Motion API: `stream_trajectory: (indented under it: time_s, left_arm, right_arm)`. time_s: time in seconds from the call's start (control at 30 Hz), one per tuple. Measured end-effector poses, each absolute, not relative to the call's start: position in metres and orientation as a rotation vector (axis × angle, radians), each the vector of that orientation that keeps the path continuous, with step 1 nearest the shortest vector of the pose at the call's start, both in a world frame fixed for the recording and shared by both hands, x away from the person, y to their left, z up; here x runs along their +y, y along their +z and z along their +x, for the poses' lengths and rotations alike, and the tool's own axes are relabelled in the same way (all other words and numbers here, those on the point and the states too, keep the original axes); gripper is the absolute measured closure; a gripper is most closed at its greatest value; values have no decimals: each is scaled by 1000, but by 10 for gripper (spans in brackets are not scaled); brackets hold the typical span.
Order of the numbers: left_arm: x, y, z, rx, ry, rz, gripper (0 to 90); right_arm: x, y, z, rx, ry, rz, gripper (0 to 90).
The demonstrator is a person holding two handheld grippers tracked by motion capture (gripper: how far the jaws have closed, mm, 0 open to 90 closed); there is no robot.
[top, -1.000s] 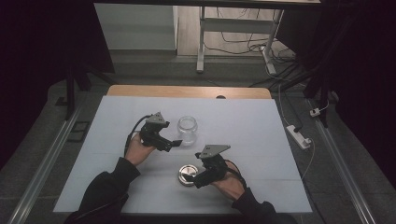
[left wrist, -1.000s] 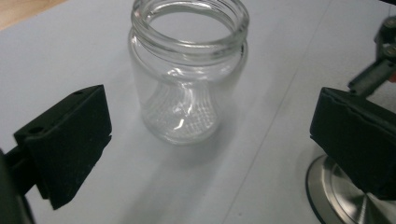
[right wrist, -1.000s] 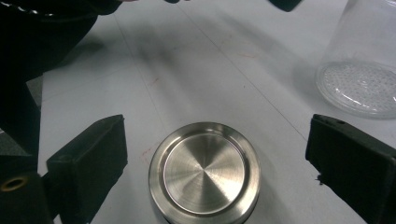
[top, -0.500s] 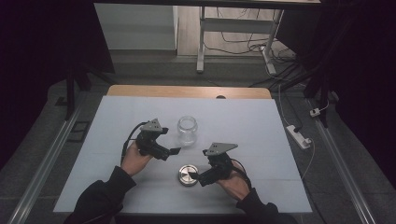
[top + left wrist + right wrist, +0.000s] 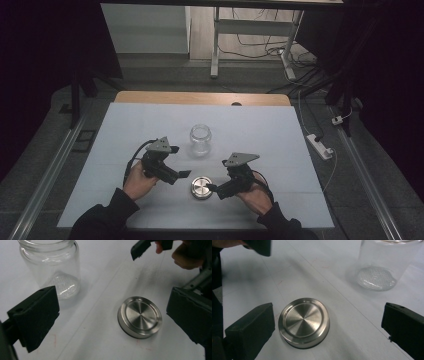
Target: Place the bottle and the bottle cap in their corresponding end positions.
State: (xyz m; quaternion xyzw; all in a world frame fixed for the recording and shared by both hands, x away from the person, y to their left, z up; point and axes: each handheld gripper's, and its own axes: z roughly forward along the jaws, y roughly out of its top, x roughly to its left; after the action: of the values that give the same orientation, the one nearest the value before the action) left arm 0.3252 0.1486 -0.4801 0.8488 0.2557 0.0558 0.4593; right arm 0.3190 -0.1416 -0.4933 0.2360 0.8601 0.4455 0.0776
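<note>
Lid [image 5: 201,187] lies flat on the table [image 5: 280,130] near its front edge, between our two grippers and touching neither. Our right gripper [image 5: 210,188] has just opened wide; our left gripper [image 5: 183,175] is also wide, with the jar [image 5: 200,140] upright behind.

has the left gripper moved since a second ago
Yes. In the high view the left gripper has drawn back from the glass jar, which has stayed put, toward the table's near edge, and now sits left of the metal lid.
</note>
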Motion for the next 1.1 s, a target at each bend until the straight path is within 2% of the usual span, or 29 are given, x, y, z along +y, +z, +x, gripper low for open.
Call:
stream_trajectory:
  time_s: [0.53, 1.1]
  left_arm:
    - [166, -477, 289, 651, 140, 2100, 0]
    - [204, -483, 258, 774, 184, 2052, 0]
  right_arm:
    - [-155, -484, 308, 2553, 1325, 689, 0]
    - [-175, -478, 298, 2520, 1323, 724, 0]
